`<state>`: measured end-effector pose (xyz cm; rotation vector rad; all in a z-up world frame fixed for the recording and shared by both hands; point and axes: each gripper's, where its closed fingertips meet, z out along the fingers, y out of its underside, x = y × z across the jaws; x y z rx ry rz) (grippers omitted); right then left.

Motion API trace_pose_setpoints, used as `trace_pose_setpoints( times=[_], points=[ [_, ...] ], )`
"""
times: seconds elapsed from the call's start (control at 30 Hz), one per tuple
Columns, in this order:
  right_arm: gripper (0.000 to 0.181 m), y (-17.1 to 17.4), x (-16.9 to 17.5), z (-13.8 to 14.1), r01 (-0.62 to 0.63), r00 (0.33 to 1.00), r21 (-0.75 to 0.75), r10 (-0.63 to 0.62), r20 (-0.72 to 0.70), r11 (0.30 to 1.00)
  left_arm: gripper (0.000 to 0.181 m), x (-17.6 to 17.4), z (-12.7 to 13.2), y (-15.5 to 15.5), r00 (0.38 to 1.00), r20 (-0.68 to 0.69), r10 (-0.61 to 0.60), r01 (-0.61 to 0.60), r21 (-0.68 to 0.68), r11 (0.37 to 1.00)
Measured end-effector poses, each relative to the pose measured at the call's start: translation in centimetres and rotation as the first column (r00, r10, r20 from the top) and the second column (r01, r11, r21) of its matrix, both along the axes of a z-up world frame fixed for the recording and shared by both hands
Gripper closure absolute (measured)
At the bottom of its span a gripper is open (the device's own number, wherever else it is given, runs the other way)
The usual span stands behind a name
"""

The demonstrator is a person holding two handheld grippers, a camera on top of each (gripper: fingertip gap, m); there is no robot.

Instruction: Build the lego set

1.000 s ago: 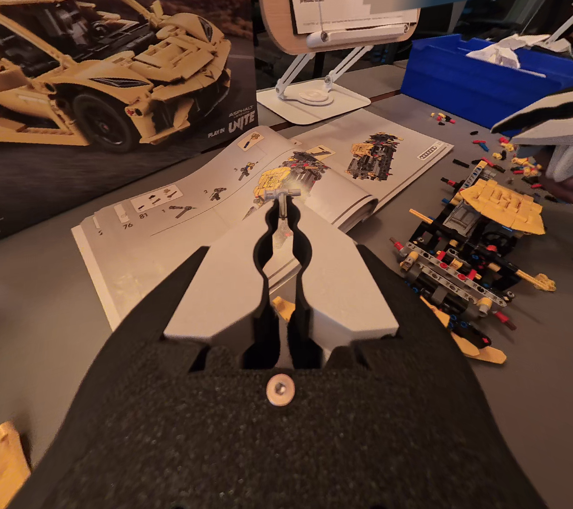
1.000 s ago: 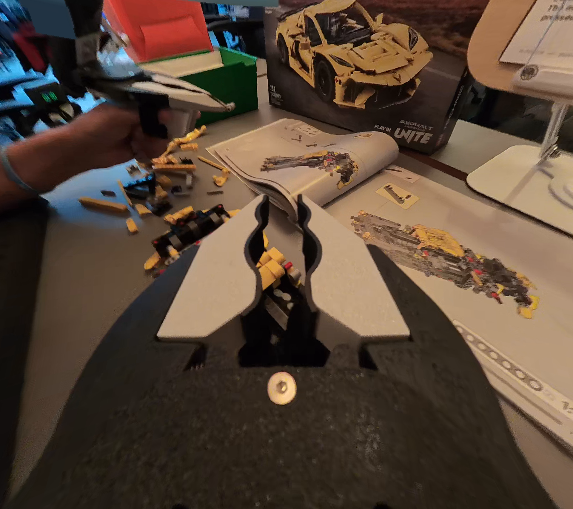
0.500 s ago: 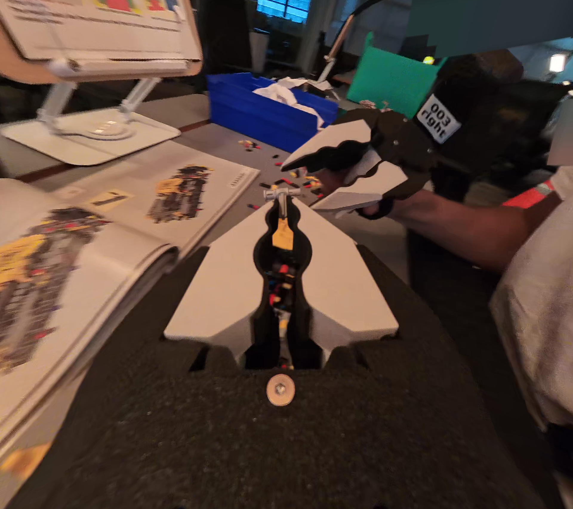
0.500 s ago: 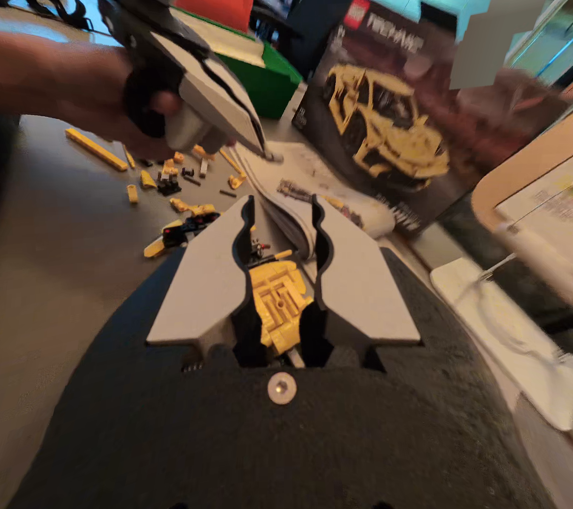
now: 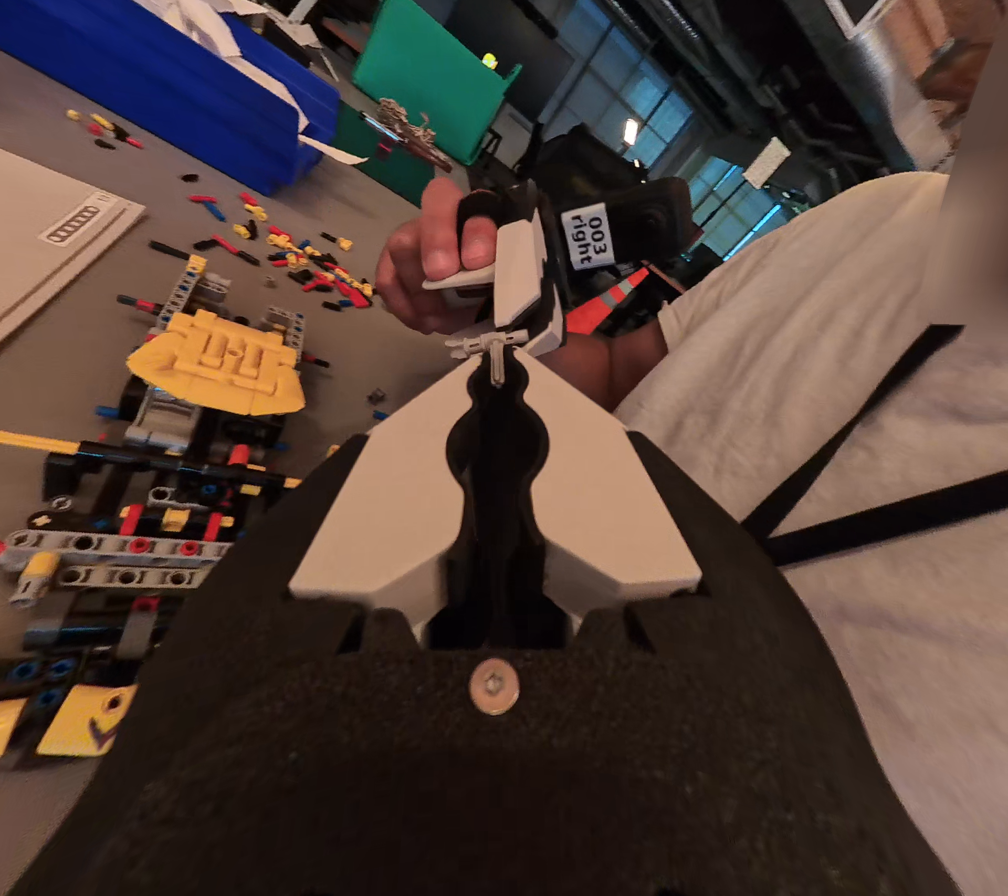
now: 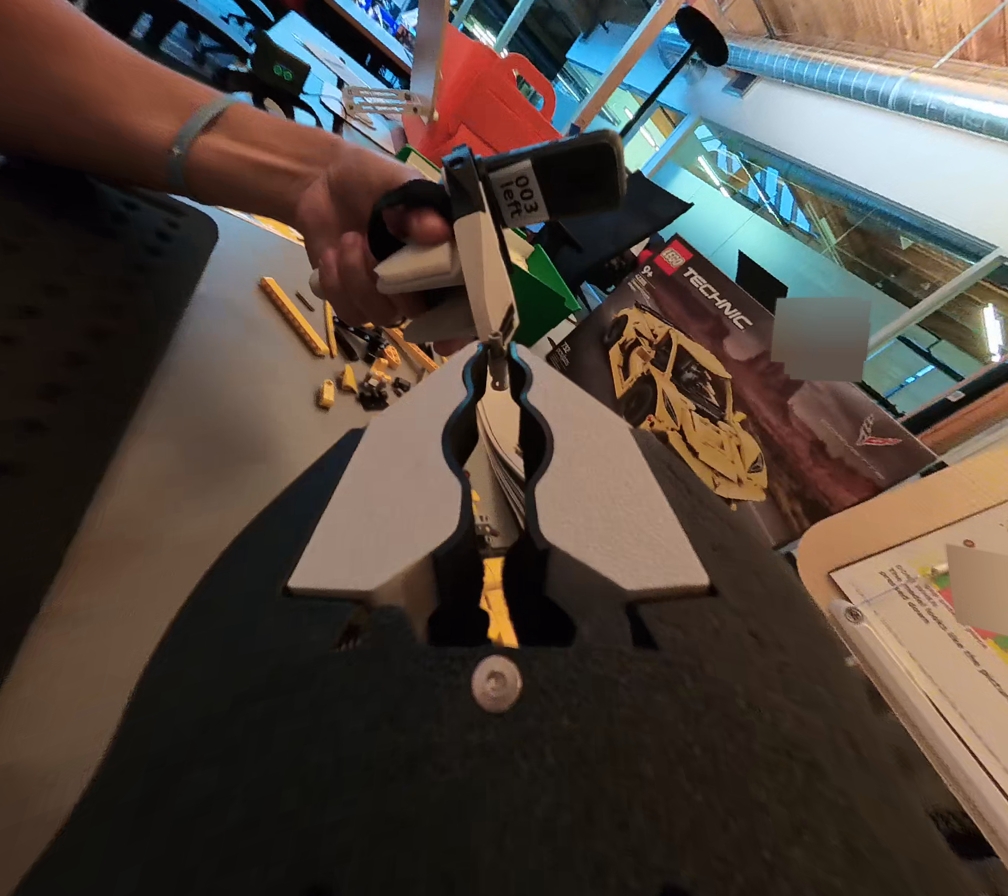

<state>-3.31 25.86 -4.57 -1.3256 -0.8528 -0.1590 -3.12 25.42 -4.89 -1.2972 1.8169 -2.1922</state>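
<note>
Raised off the surface [image 5: 349,368], both tools are brought tip to tip: left tool [image 5: 495,361] and right tool [image 6: 495,361] are each clamped on the grey T-shaped connector [image 5: 487,343].

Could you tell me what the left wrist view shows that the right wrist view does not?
Only the left wrist view shows the half-built model with its yellow panel, the blue bin and the scattered small pins.

Only the right wrist view shows the set's box, the loose yellow beams and the red container.

Both show the grey table and the two tongs meeting tip to tip on one small grey piece: left tongs shut on it, right tongs closed around it.
</note>
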Motion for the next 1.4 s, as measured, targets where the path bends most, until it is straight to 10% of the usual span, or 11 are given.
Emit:
trace_pose_setpoints(
  times=[0.83,1.07,1.4],
  points=[
    [0.175,-0.7,-1.3,-1.5,-0.092,0.996,-0.149,0.092,-0.006,0.984,0.177,-1.5,-0.9,-1.3,0.984,-0.083,-0.161,0.152,-0.102,0.983],
    [0.175,-7.4,9.0,-1.9,0.156,0.937,-0.255,-0.225,-0.269,0.954,0.153,0.6,-6.1,-1.3,0.995,-0.047,0.094,-0.063,0.447,0.892],
    [0.176,-10.3,13.3,-4.1,0.279,0.765,-0.286,-0.392,-0.511,0.917,0.155,6.2,-12.4,-9.6,0.944,-0.101,0.315,-0.193,0.605,0.773]
  ],
)
